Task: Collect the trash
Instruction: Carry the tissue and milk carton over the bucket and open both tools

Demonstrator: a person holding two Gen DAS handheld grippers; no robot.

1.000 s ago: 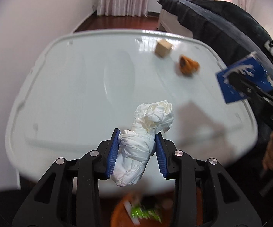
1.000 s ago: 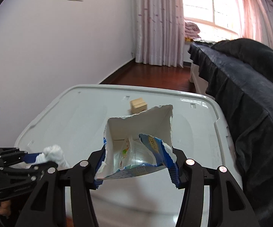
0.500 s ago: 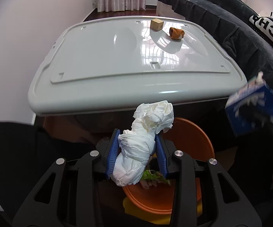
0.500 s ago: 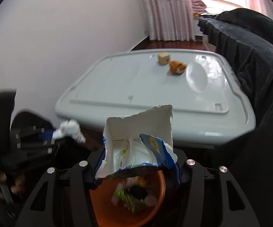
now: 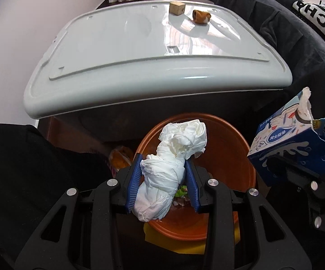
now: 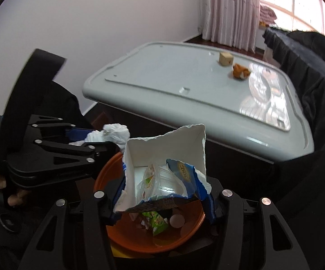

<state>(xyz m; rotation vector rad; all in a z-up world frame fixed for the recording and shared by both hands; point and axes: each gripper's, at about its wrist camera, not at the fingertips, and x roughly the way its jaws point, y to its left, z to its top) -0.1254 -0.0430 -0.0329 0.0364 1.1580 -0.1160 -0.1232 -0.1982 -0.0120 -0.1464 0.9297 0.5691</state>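
My left gripper (image 5: 163, 177) is shut on a crumpled white tissue wad (image 5: 169, 168) and holds it over an orange bin (image 5: 236, 157) on the floor. My right gripper (image 6: 164, 191) is shut on a torn blue-and-white carton (image 6: 162, 168) with wrappers inside, also above the orange bin (image 6: 184, 236). The carton (image 5: 288, 148) shows at the right of the left wrist view. The left gripper with the tissue (image 6: 113, 132) shows at the left of the right wrist view. The bin holds green wrappers (image 6: 158, 222) and scraps.
A pale grey table (image 5: 117, 56) stands just beyond the bin, with a small wooden cube (image 5: 177, 7) and an orange toy (image 5: 200, 16) at its far side. A dark sofa (image 5: 274, 18) runs along the right. A white wall is on the left.
Both grippers have drawn back from over the table and dropped down to the orange bin on the floor. Each still holds its load.
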